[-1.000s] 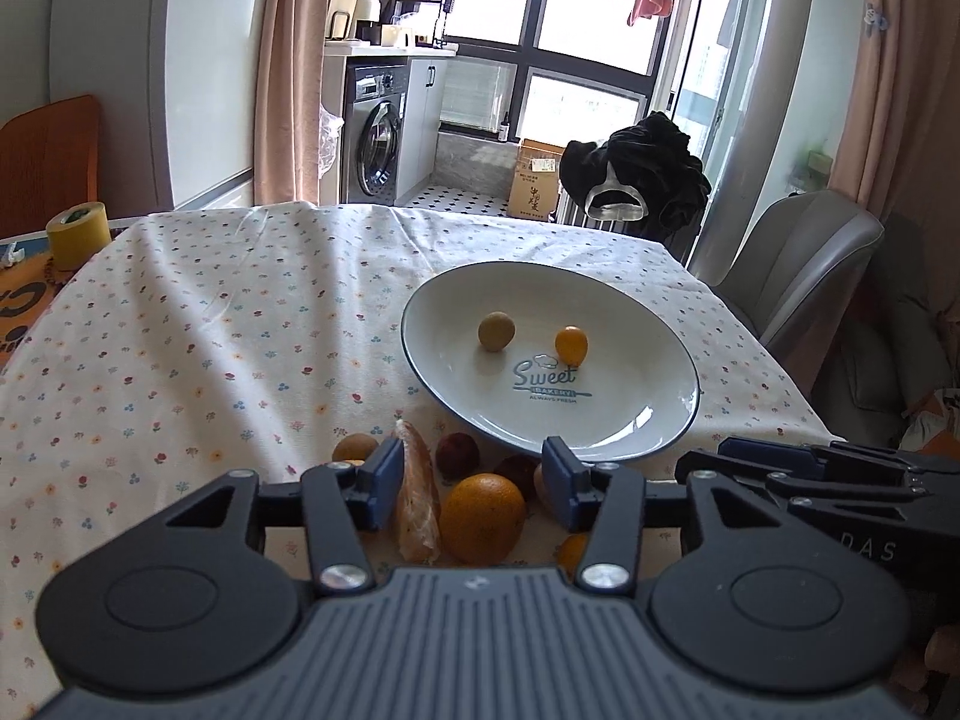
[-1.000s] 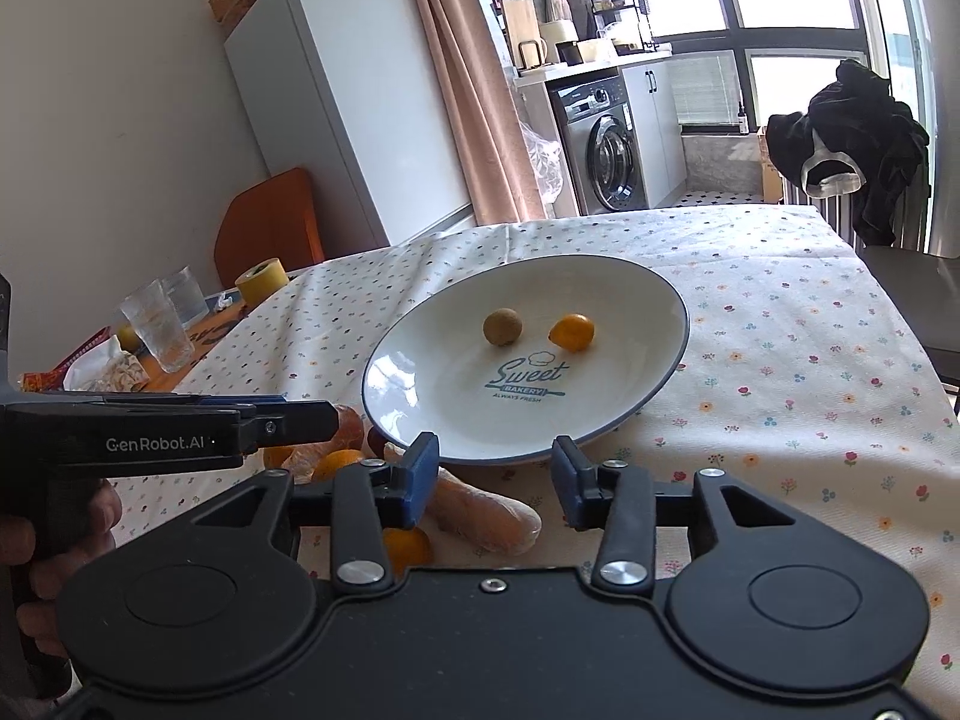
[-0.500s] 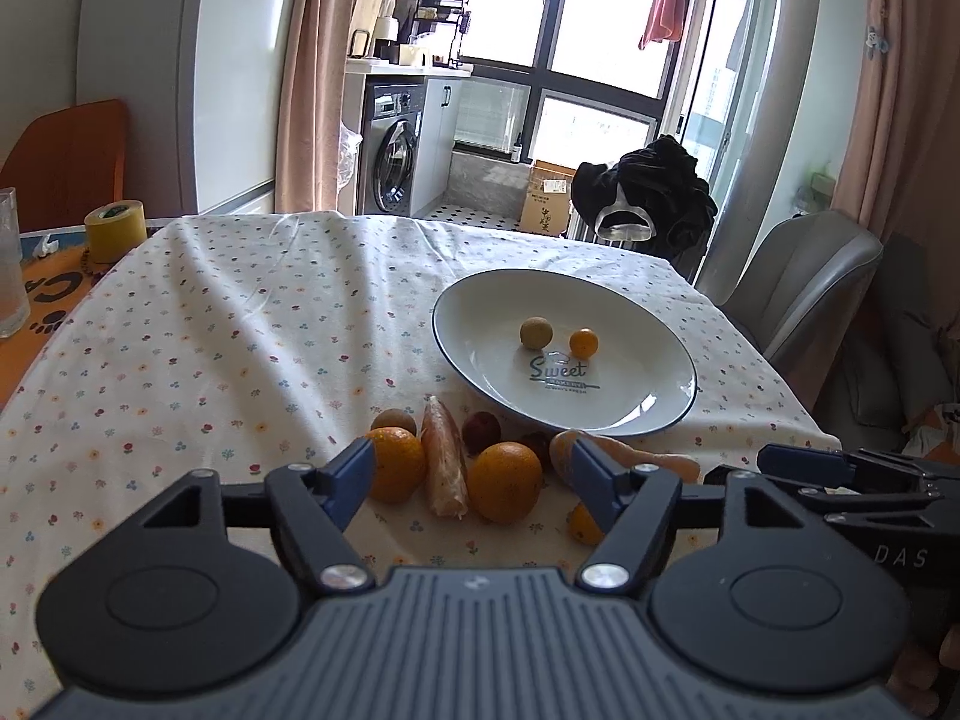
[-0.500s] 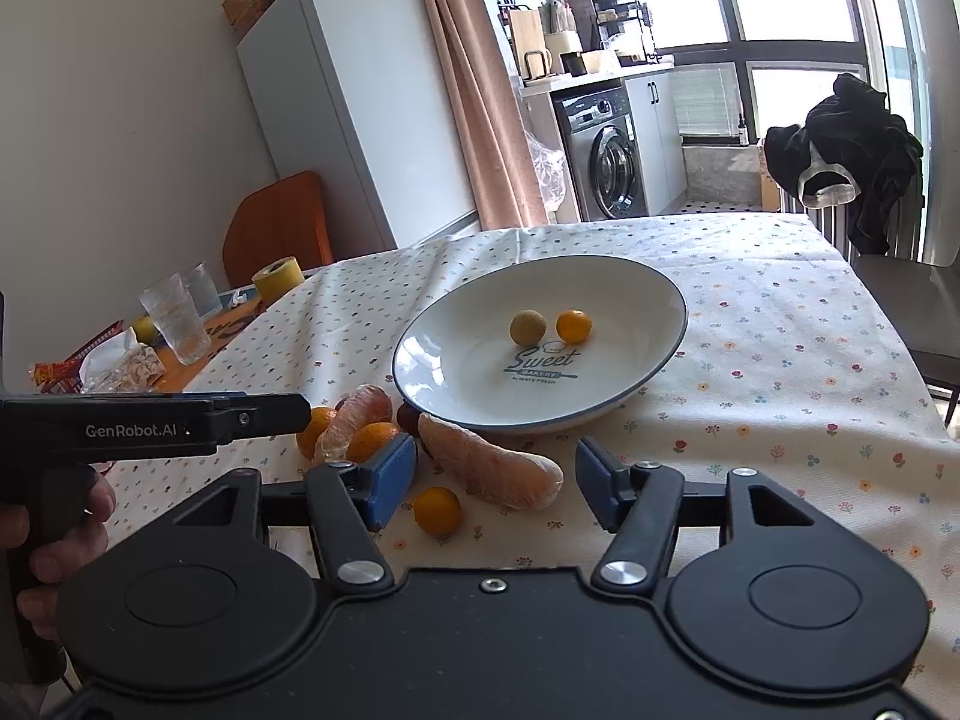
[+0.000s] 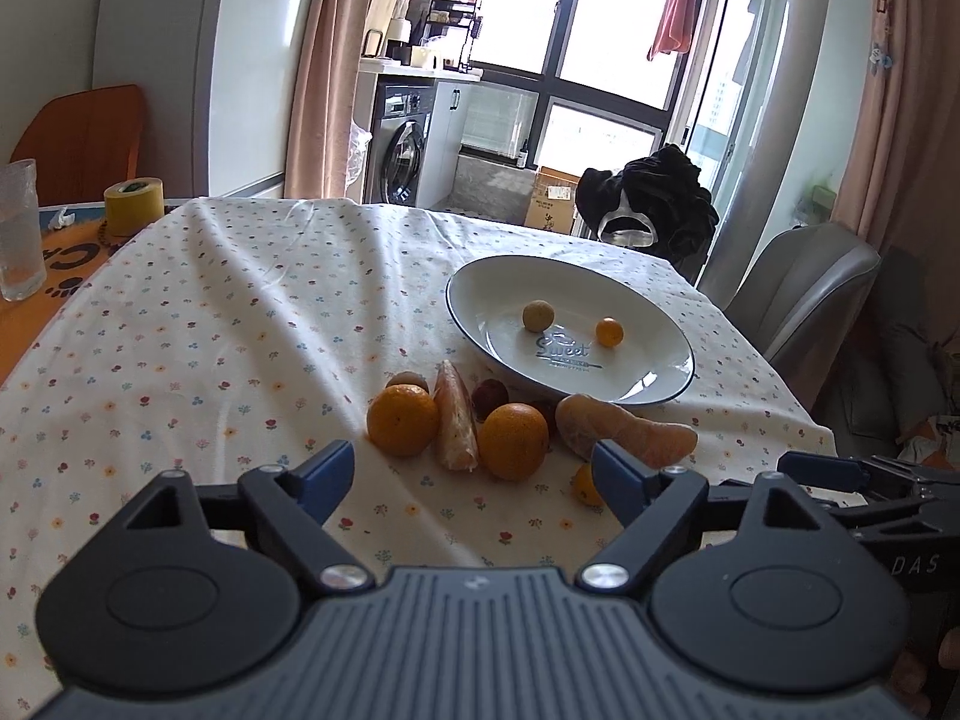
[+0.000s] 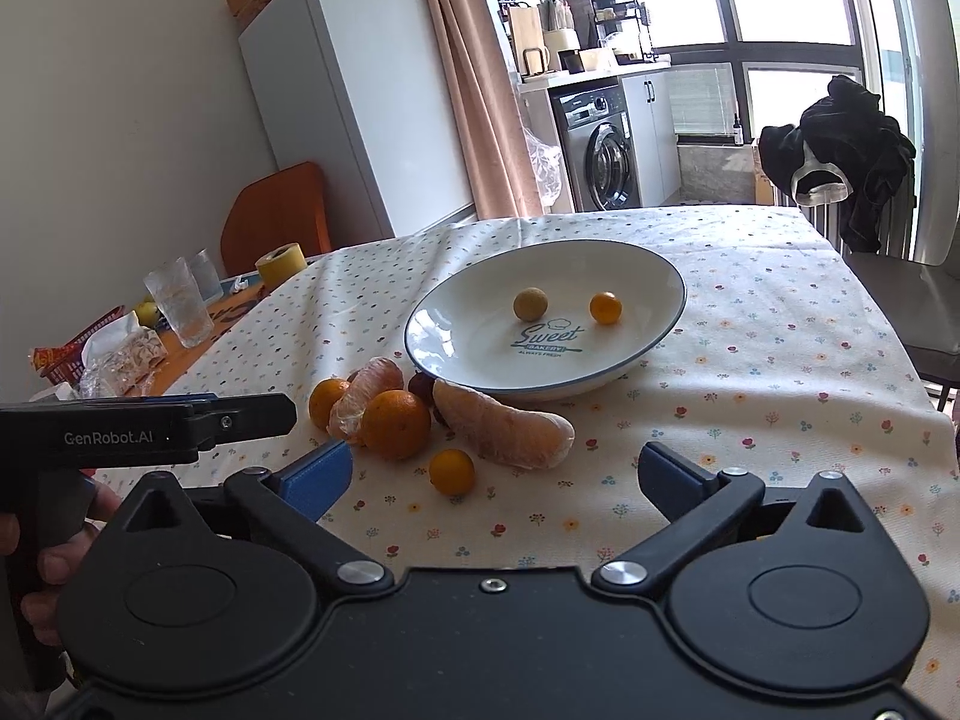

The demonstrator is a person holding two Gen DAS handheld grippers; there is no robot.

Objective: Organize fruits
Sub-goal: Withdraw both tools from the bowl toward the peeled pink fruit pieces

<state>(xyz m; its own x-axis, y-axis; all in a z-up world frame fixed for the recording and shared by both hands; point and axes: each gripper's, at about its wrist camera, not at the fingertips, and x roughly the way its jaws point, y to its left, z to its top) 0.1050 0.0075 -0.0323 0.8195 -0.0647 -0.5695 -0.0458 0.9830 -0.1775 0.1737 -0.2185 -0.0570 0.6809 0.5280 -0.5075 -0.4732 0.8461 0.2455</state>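
A white plate (image 5: pixel 654 387) (image 6: pixel 474 360) holds a tan round fruit (image 5: pixel 537 316) (image 6: pixel 530 304) and a small orange kumquat (image 5: pixel 609 332) (image 6: pixel 605 308). In front of it on the flowered cloth lie two oranges (image 5: pixel 402 420) (image 5: pixel 513 441), peeled citrus segments (image 5: pixel 456 426) (image 6: pixel 501 432), dark red fruits (image 5: pixel 489 396) and a loose kumquat (image 6: pixel 452 471). My left gripper (image 5: pixel 471 480) is open and empty, just short of the pile. My right gripper (image 6: pixel 495 477) is open and empty, near the loose kumquat.
A yellow tape roll (image 5: pixel 133 204) and a glass (image 5: pixel 21 231) stand at the far left. Glasses (image 6: pixel 180 309) and snack packets (image 6: pixel 114 354) sit on the left. A grey chair (image 5: pixel 804 294) stands at the table's right edge.
Both grippers have pulled back from the plate and opened wider. The fruit pile, partly hidden before, now lies in full view ahead of the fingertips.
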